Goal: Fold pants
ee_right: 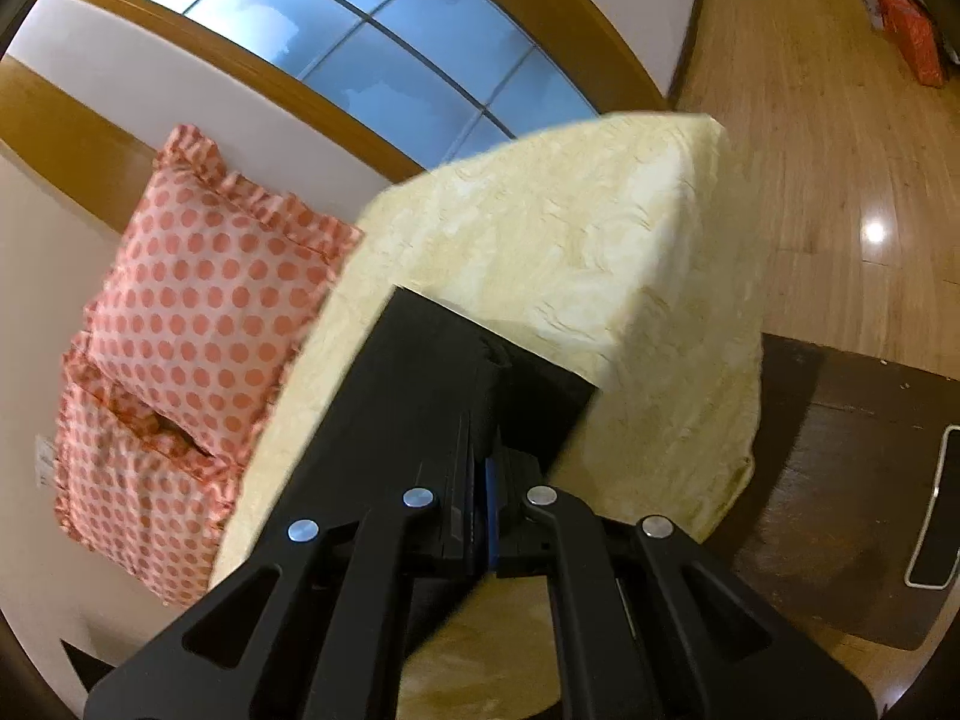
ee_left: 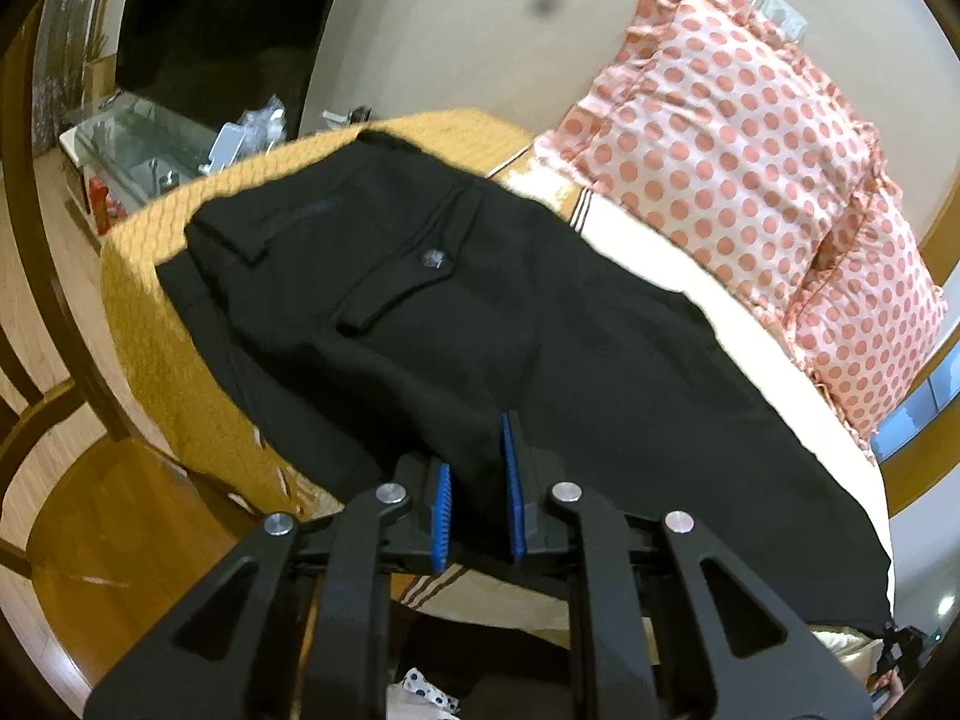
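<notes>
Black pants lie spread along the bed, seemingly unfolded lengthwise, the left gripper pinching fabric at the near edge, the right gripper clamping stacked leg ends.

Left wrist view looks close and low along its fingers across the bed's near edge toward the polka-dot pillows; right wrist view, equally close, faces the bed's far corner, sharing bed and pillows.
</notes>
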`<state>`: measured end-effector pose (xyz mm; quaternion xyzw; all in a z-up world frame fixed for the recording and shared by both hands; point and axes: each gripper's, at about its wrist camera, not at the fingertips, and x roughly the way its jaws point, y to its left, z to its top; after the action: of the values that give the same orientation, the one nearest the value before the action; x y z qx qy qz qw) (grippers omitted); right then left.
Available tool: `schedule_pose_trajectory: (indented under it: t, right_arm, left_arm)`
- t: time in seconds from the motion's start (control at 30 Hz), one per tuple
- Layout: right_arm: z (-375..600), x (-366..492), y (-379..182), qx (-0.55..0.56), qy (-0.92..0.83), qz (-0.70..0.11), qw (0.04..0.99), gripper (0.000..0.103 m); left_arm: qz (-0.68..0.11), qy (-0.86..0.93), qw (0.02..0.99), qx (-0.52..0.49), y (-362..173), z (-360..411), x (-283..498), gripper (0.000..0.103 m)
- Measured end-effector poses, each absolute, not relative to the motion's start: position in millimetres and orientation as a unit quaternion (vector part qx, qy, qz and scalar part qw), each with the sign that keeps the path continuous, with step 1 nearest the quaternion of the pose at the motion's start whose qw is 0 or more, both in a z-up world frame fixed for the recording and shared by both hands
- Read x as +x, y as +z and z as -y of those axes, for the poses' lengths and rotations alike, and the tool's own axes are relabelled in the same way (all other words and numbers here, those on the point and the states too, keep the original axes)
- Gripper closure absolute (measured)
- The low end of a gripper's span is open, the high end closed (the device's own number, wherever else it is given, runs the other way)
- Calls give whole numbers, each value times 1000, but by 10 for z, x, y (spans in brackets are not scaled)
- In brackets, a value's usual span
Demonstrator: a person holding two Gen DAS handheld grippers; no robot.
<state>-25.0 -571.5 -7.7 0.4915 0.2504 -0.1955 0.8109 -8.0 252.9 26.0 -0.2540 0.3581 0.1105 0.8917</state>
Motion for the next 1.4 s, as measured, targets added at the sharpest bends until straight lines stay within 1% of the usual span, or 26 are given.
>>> schedule_pose_trajectory:
  t: [0.07,0.17,0.2,0.23,0.27,0.3,0.33,0.37,0.4,0.47,0.5,0.63,0.77,0.87,0.9,0.97,1.03,1.1,1.17,1.2,1.27,1.3,1.33,1.4]
  right_arm:
    - [5698,-264,-87,488,-195,-242,816,101]
    - [5643,-231,-31,456,-206,-250,829,100]
    - [5635,-233,-17,451,-208,-251,831,97]
    - [5622,-241,9,442,-213,-251,835,96]
    - [5615,-257,37,432,-220,-248,839,90]
    - [5615,-281,65,422,-227,-243,843,81]
    - [5613,-306,100,412,-236,-238,847,75]
    - [5616,-334,136,402,-249,-232,850,53]
    - [5626,-377,186,388,-269,-222,853,34]
    - [5627,-416,255,367,-288,-204,860,34]
    - [5598,-411,306,351,-291,-193,869,34]
    - [5362,-187,439,293,-245,-188,905,34]
    - [5088,114,423,265,-175,-205,926,34]
    - [4955,312,289,245,-153,-242,926,34]
    - [4920,348,252,237,-154,-252,925,34]
    - [4875,397,129,215,-168,-281,920,34]
    - [4812,352,73,196,-174,-281,923,35]
    - [4715,337,60,157,-181,-287,928,35]
    - [4621,349,66,116,-190,-298,928,35]
    - [4632,319,88,117,-191,-295,929,35]
    - [4764,138,175,160,-205,-253,932,34]
    - [4874,57,208,186,-214,-234,930,31]
    - [4985,-19,225,213,-222,-218,926,28]
    - [5239,-171,232,269,-237,-198,912,26]
  left_arm:
    - [-363,110,886,-266,166,-2560,-95,88]
    - [-348,104,889,-278,133,-2585,-167,84]
    - [-342,102,892,-279,142,-2582,-199,79]
    - [-336,101,894,-278,157,-2580,-235,70]
    - [-330,101,896,-279,178,-2582,-263,64]
    - [-317,109,900,-278,218,-2589,-321,51]
    - [-299,124,906,-274,277,-2604,-399,43]
    - [-284,137,910,-269,334,-2617,-453,40]
    - [-273,146,913,-267,377,-2637,-495,37]
    - [-244,163,919,-262,481,-2678,-567,32]
    - [-231,166,924,-256,540,-2690,-568,28]
    - [-225,164,941,-193,711,-2638,-289,22]
    - [-268,158,937,-159,622,-2653,47,22]
    - [-325,177,916,-154,333,-2701,123,22]
    - [-331,179,912,-160,252,-2721,94,22]
    - [-306,184,922,-151,180,-2674,-63,23]
    - [-319,203,916,-134,114,-2610,-106,19]
    - [-320,200,912,-162,35,-2661,-159,18]
    - [-321,191,904,-210,35,-2758,-203,19]
    - [-312,194,904,-218,99,-2758,-230,22]
    - [-279,201,921,-182,288,-2630,-279,22]
    - [-263,201,929,-163,381,-2547,-298,20]
    - [-246,198,938,-144,487,-2442,-317,13]
    - [-215,172,955,-113,646,-2223,-307,4]
